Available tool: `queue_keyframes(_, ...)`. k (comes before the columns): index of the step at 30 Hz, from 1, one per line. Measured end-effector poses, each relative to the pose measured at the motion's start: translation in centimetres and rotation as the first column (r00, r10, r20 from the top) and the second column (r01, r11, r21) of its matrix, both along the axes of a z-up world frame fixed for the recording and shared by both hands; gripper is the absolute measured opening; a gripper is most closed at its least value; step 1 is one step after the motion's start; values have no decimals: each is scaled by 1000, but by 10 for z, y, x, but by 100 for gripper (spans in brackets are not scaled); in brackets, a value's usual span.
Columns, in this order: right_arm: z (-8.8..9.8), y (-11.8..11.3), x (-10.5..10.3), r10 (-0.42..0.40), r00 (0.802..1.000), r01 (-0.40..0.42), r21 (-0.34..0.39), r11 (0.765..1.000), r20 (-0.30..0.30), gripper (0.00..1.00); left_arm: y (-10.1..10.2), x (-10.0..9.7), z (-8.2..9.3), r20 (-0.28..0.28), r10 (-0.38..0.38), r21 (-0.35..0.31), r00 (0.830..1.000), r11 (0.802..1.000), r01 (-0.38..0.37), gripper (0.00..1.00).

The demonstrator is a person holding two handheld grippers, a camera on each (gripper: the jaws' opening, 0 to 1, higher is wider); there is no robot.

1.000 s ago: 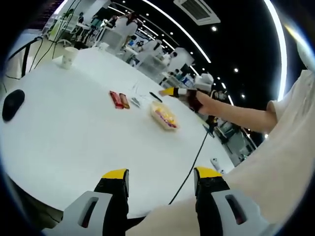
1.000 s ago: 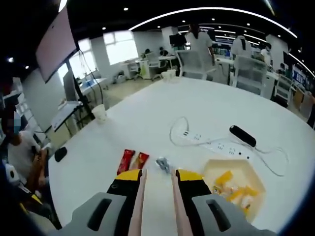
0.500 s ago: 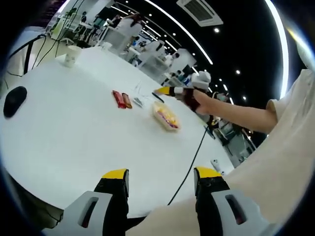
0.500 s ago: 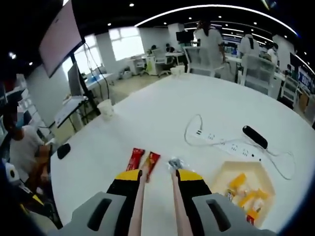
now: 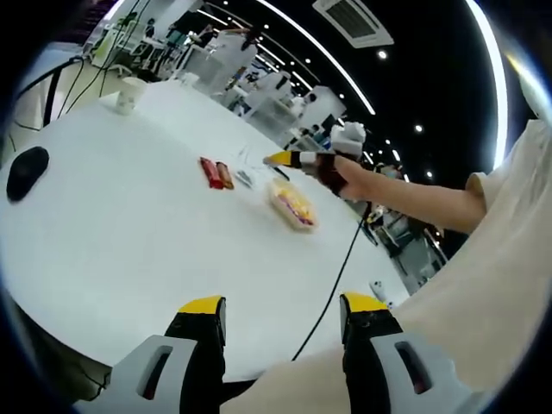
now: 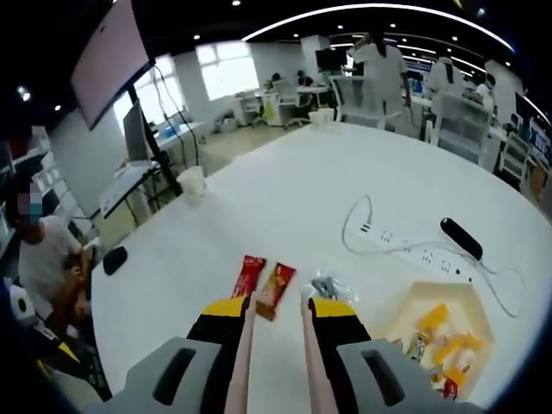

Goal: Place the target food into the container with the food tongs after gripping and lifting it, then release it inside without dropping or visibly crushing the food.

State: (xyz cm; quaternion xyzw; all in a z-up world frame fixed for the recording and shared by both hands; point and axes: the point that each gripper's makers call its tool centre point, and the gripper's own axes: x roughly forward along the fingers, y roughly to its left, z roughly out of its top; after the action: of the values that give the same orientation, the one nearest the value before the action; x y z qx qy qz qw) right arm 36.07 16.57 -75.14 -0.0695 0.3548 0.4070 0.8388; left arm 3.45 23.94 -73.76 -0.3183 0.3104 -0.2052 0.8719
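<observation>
In your left gripper view, your left gripper [image 5: 283, 317] sits at 6 o'clock with its yellow-tipped jaws spread wide and nothing between them, hanging over the near edge of the round white table [image 5: 129, 233]. Toward 12 o'clock from the jaws lie two snack bars [image 5: 216, 173], side by side and touching or nearly so. Just at their 3 o'clock is a small clear wrapped piece [image 5: 244, 178], and further toward 3 o'clock the pale container [image 5: 291, 203] with yellow and orange packets in it. Your right gripper [image 5: 278, 159] reaches in from 3 o'clock, its yellow tip above the table between the bars and the container. A black cable [image 5: 332, 293] runs from the container's side down to 6 o'clock. A black mouse [image 5: 26, 171] lies at 9 o'clock and a paper cup [image 5: 128, 95] at 11 o'clock.

In your right gripper view, the right gripper [image 6: 278, 312] holds a pair of tongs: two pale arms [image 6: 311, 366] run up between the jaws, which are closed partway against them. The tong tips stand apart, with nothing pinched. The brown snack bar [image 6: 275, 289] lies just beyond the tips at 12 o'clock, the red bar [image 6: 250, 274] beside it at 11 o'clock. The wrapped piece [image 6: 326, 285] is at 1 o'clock, the container [image 6: 442, 332] at 3 o'clock. A white power strip [image 6: 423, 257] and a black remote-like object [image 6: 463, 239] lie at 2 o'clock.
</observation>
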Motion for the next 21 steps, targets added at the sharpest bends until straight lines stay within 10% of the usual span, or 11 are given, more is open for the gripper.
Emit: queue_keyframes(21, -19, 22, 2, 20, 999, -20, -20, 1000, -31, 27, 6, -1, -7, -24, 20, -12, 1000, 1000, -21, 53)
